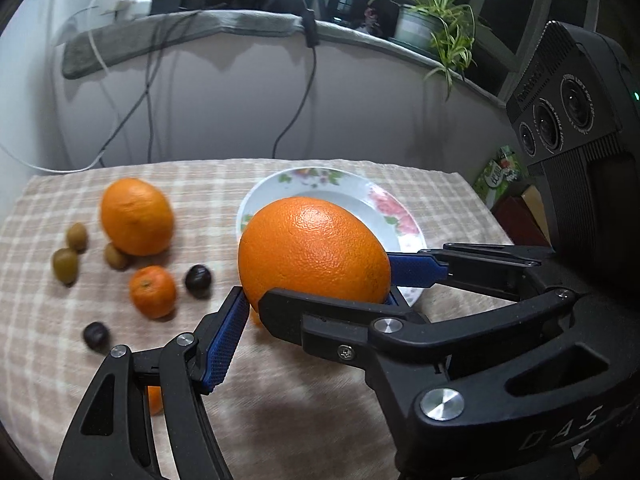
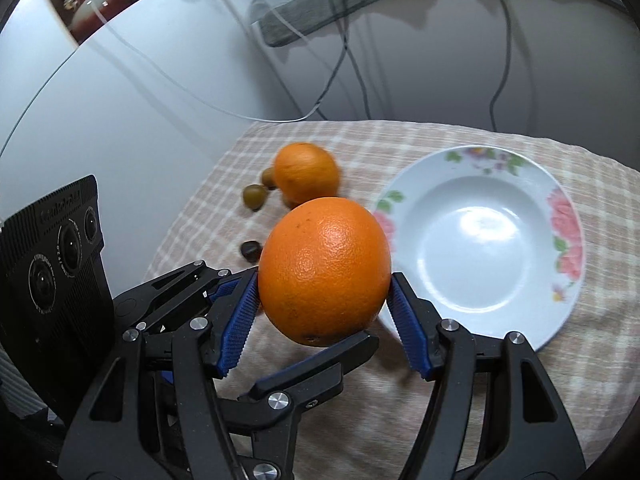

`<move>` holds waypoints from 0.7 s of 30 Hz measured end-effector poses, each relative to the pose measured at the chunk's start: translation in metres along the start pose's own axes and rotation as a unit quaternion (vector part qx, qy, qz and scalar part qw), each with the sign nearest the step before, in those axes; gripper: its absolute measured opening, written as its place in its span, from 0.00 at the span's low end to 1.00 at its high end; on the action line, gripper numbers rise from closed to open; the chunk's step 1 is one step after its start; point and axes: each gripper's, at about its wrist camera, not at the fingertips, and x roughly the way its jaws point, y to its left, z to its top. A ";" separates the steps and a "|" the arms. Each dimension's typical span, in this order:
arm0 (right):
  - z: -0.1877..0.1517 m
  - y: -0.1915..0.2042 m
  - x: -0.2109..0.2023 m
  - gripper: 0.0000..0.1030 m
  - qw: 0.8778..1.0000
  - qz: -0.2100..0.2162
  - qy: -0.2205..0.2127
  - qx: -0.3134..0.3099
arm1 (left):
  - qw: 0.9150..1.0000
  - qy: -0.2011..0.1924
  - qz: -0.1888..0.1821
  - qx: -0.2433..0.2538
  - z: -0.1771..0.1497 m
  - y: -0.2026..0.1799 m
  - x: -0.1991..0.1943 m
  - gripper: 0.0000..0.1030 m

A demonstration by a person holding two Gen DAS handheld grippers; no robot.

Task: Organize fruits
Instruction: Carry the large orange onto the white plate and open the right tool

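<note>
A large orange (image 2: 325, 270) is clamped between the blue pads of my right gripper (image 2: 325, 320), held above the cloth just left of the white flowered plate (image 2: 480, 308). The same orange (image 1: 314, 252) shows in the left wrist view with the right gripper's fingers (image 1: 416, 270) across it. My left gripper (image 1: 308, 320) is beside the orange; its left pad (image 1: 224, 344) stands at the orange's lower left, and its other finger is hidden, so its grip is unclear. The plate (image 1: 360, 192) is empty.
On the checked tablecloth (image 1: 60, 360) left of the plate lie a second large orange (image 1: 136, 216), a small mandarin (image 1: 153, 291), three green-brown small fruits (image 1: 66, 265), and two dark round fruits (image 1: 198, 279). Cables hang against the wall behind. A potted plant (image 1: 436, 20) stands on the ledge.
</note>
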 end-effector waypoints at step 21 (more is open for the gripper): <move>-0.001 -0.047 0.009 0.66 0.999 -0.026 0.018 0.032 | 0.999 0.032 0.012 0.029 0.005 -0.020 0.039 0.66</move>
